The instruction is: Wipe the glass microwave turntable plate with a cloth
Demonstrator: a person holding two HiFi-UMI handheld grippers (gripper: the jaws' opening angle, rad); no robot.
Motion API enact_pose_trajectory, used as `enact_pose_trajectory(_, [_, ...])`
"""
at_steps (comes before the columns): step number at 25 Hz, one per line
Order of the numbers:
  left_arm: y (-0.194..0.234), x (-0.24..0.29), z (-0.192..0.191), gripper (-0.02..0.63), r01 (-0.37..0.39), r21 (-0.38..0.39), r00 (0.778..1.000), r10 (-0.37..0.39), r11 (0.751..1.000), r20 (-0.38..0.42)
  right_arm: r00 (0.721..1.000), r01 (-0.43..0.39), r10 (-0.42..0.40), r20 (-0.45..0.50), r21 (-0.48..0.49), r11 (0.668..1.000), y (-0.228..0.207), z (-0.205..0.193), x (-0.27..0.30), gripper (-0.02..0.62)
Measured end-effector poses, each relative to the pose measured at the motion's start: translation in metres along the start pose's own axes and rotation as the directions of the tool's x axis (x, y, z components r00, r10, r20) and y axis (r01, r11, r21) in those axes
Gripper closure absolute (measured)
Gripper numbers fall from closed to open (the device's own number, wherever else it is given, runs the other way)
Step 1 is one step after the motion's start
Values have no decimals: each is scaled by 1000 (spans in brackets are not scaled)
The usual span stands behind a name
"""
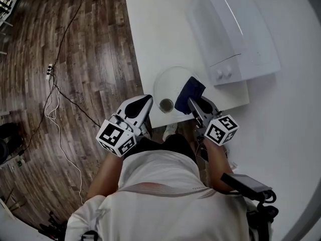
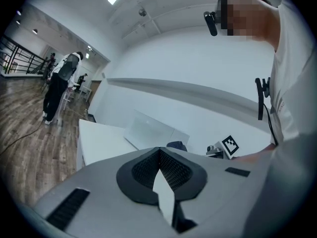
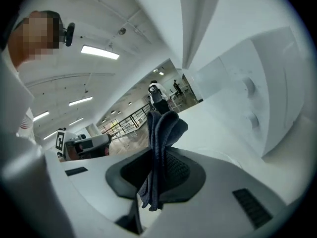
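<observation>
The clear glass turntable plate (image 1: 168,82) lies flat near the front edge of the white table (image 1: 150,29); a small round hub (image 1: 166,104) shows through it. Over the plate's right part hangs a dark blue cloth (image 1: 191,94), pinched in my right gripper (image 1: 190,102). In the right gripper view the cloth (image 3: 161,130) stands up folded between the shut jaws of that gripper (image 3: 159,157). My left gripper (image 1: 147,101) hovers at the plate's left front rim. In the left gripper view my left gripper (image 2: 159,152) has its pads (image 2: 143,168) meeting, with nothing seen between them.
A white microwave (image 1: 235,29) stands at the table's back right, close behind the plate. Left of the table, cables (image 1: 55,99) and a power strip (image 1: 48,70) lie on the wooden floor. A person (image 2: 58,86) stands far off in the left gripper view.
</observation>
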State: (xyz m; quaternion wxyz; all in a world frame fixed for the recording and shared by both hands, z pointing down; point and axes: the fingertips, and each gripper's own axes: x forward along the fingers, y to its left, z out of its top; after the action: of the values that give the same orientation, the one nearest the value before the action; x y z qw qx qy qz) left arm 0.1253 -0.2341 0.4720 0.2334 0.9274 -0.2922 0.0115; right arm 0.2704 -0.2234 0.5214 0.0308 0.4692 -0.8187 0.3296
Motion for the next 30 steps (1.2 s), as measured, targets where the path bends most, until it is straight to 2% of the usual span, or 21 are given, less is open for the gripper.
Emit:
enact_pose_trajectory(5, [6,-33,6,595,38,22,999,-38,999,-5,998,24,-22,64,-24,999,39,7,-4,535])
enact_pose_trajectory(12, [-4,-63,13,595,29,30,999,-30,999,41,995,34,-30,92,-49,998,65,1,-22,535])
enact_pose_trajectory(18, [-40,-76,13,595,16,67,998,-20,998,61,984,29,-12,177,-97,995,73,13,-63,535])
enact_pose_trajectory(30, [-147,-101,0,595,-31,131,994,17,991,106,966,67,-3,257,-240,968,92,-3,-199,535])
